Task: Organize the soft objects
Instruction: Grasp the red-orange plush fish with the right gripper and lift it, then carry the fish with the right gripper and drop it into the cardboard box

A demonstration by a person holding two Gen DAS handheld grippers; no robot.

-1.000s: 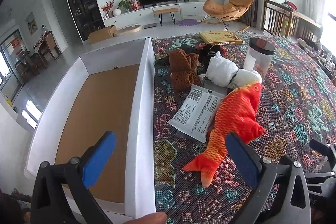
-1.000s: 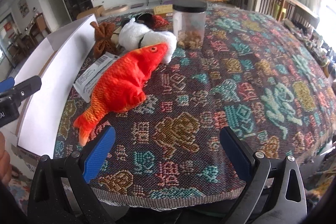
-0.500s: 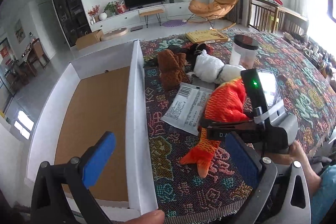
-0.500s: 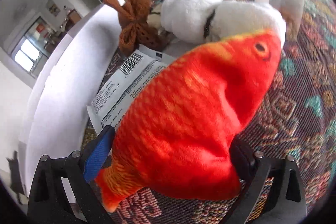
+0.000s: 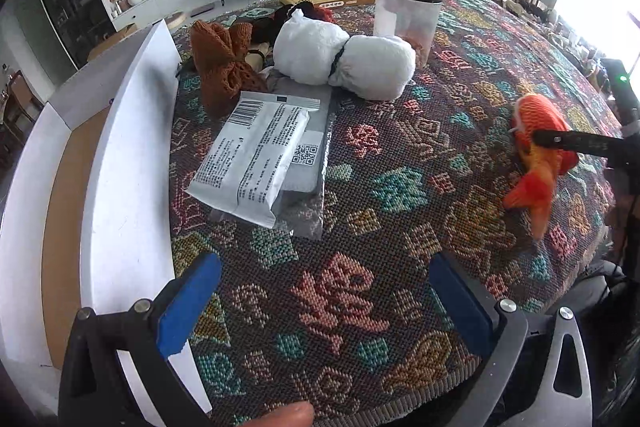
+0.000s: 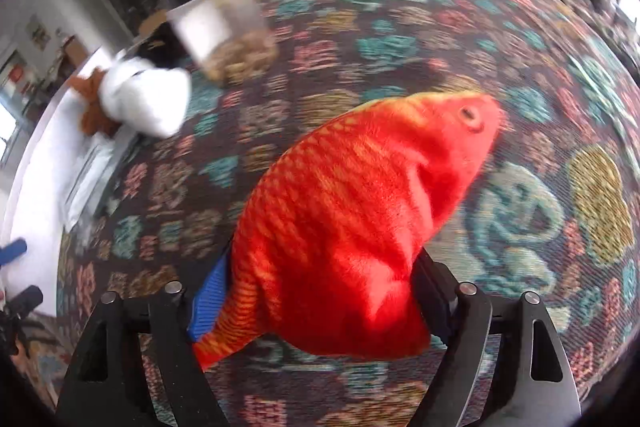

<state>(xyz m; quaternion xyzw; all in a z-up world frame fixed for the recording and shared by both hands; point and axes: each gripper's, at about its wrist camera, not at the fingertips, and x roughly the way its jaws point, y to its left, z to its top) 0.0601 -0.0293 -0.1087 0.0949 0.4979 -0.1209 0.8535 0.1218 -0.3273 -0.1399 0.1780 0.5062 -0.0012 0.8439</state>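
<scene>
1. Blue-padded fingers (image 6: 210,301) of the right gripper (image 6: 320,299) are pressed against both flanks of the orange plush fish (image 6: 360,219), clamping it near the tail end; its head points toward 1 o'clock in the right wrist view and the body is lifted off the patterned tablecloth (image 6: 400,47).
2. From the left wrist view the same fish (image 5: 538,155) hangs at 3 o'clock, pinched by a black finger (image 5: 576,141) of the right gripper, tail drooping downward above the cloth.
3. Fingers (image 5: 188,303) of the left gripper (image 5: 320,303) are spread wide apart with nothing between them, poised over the near edge of the tablecloth (image 5: 360,227) at 6 o'clock.
4. Toward 11 o'clock from that gripper lies a grey printed packet (image 5: 256,159) resting on top of a clear plastic bag (image 5: 312,155).
5. Beyond the packet, at 12 o'clock, sits a white plush bundle (image 5: 344,61) cinched by a dark band, with a brown knitted item (image 5: 222,67) just beside it at its 9 o'clock side.
6. A clear jar with a black lid (image 5: 408,13) stands upright just behind the white bundle, toward 1 o'clock.
7. A white-walled cardboard box (image 5: 128,155) runs along the table's side at 9 o'clock; its brown floor shows.
8. The right wrist view is motion-blurred away from the fish, so the far objects there are indistinct.
</scene>
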